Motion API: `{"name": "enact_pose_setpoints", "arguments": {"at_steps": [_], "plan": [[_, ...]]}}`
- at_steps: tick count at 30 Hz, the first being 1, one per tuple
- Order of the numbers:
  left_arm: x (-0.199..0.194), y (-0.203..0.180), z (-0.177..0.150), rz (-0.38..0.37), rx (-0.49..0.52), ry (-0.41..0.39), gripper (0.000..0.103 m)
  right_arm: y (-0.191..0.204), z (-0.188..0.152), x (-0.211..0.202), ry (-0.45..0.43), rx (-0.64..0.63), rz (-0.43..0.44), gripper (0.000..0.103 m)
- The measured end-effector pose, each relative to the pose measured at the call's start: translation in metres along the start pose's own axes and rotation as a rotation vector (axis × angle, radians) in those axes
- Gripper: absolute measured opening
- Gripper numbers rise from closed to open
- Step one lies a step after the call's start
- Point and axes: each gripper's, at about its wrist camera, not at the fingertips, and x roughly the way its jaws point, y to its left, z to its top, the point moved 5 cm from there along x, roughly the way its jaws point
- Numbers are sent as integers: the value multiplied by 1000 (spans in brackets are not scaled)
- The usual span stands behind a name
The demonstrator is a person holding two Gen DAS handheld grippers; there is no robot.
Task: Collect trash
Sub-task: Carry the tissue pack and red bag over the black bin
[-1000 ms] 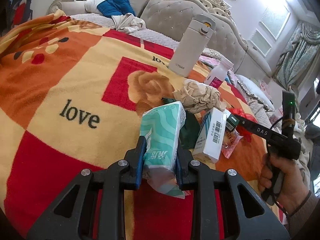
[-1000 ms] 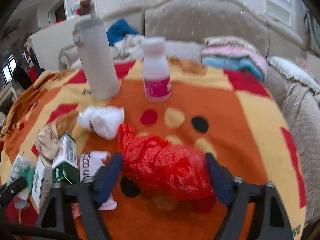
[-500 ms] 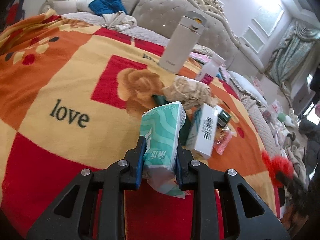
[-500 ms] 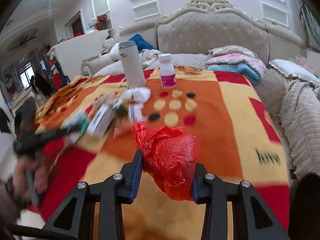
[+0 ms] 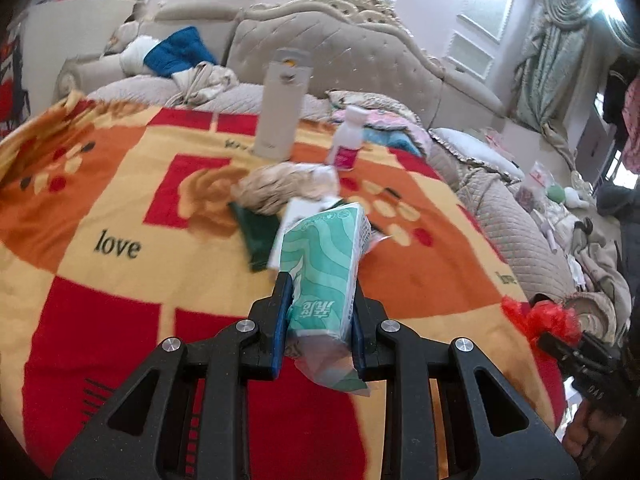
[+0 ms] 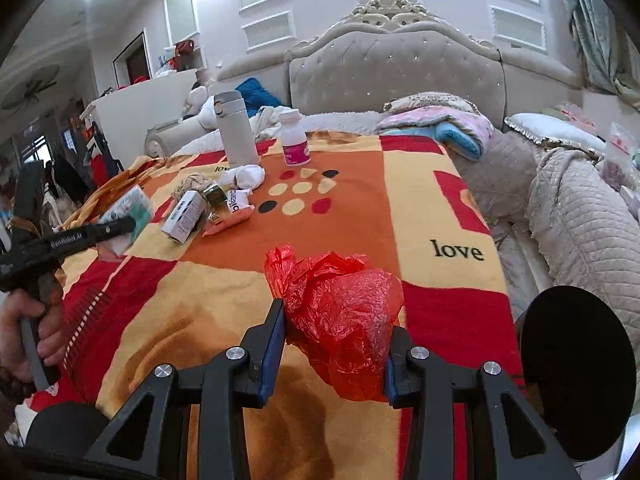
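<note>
My left gripper (image 5: 319, 320) is shut on a green and white tissue pack (image 5: 324, 268), held above the blanket (image 5: 120, 288). It also shows at the left of the right wrist view (image 6: 120, 224). My right gripper (image 6: 334, 332) is shut on a crumpled red plastic bag (image 6: 340, 312), held over the blanket's near part; it shows at the right edge of the left wrist view (image 5: 540, 318). More trash lies in a pile on the blanket: a white carton (image 6: 185, 217), a green box (image 6: 215, 196), crumpled beige paper (image 5: 280, 188), white tissue (image 6: 244, 176) and a pink wrapper (image 6: 234, 216).
A white thermos (image 6: 236, 128) and a small white bottle with a pink label (image 6: 295, 138) stand upright behind the pile. A tufted headboard (image 6: 396, 68), folded bedding (image 6: 440, 124) and a quilted cover (image 6: 580, 216) lie beyond and right. A black round object (image 6: 576, 376) is at lower right.
My right gripper has pulled back from the pile with the red bag, toward the blanket's near edge. My left gripper has swung right, still holding the tissue pack.
</note>
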Motion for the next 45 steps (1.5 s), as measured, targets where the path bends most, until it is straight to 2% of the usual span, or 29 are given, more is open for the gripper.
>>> {"name": "enact_pose_setpoints", "arguments": {"at_steps": [8, 13, 20, 26, 33, 38, 41, 45], "plan": [[0, -49, 12, -17, 64, -7, 23, -20, -2, -16, -32, 40, 2, 38], [1, -86, 20, -57, 98, -19, 23, -34, -4, -25, -49, 72, -13, 38], [10, -136, 20, -124, 74, -11, 23, -57, -8, -40, -69, 112, -57, 38], [20, -176, 1, -160, 96, 20, 23, -83, -14, -54, -88, 163, -113, 38], [32, -224, -14, -239, 151, 56, 23, -113, -24, -64, -82, 218, -191, 38], [52, -264, -31, -300, 231, 88, 23, -143, -35, -76, -79, 273, -288, 38], [67, -285, -46, -348, 259, 137, 23, -163, -42, -82, -76, 327, -342, 39], [71, -321, -57, -398, 394, 124, 23, -186, -47, -85, -70, 367, -413, 39]]}}
